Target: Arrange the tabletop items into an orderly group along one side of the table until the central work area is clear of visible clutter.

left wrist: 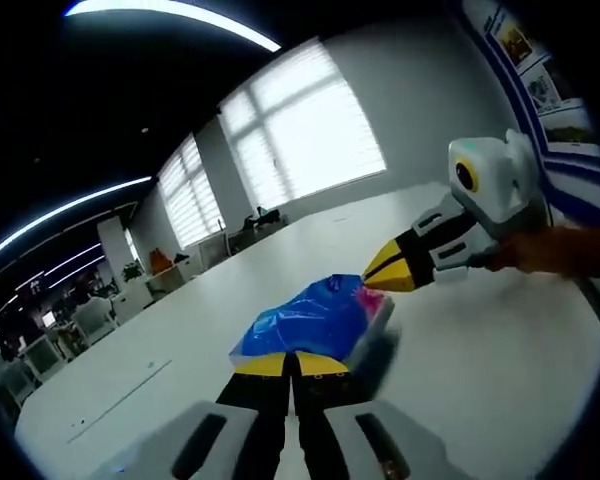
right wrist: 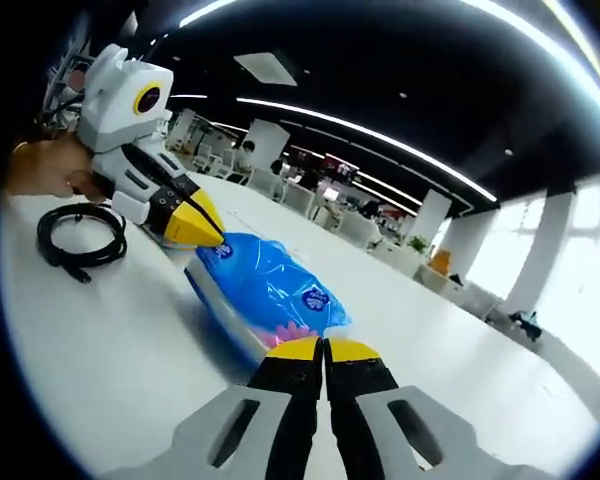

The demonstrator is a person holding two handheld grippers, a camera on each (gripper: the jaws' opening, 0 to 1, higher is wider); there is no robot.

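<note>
Two yellow-tipped tools, left tool [left wrist: 292, 366] and right tool [right wrist: 325, 350], both closed, pinch opposite ends of a blue plastic tissue pack [left wrist: 315, 320] on the white surface [left wrist: 480, 350]; a black coiled cable [right wrist: 80, 240] lies nearby.

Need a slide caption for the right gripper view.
Both grippers pinch a blue tissue pack on a white table; black cable coiled nearby.
</note>
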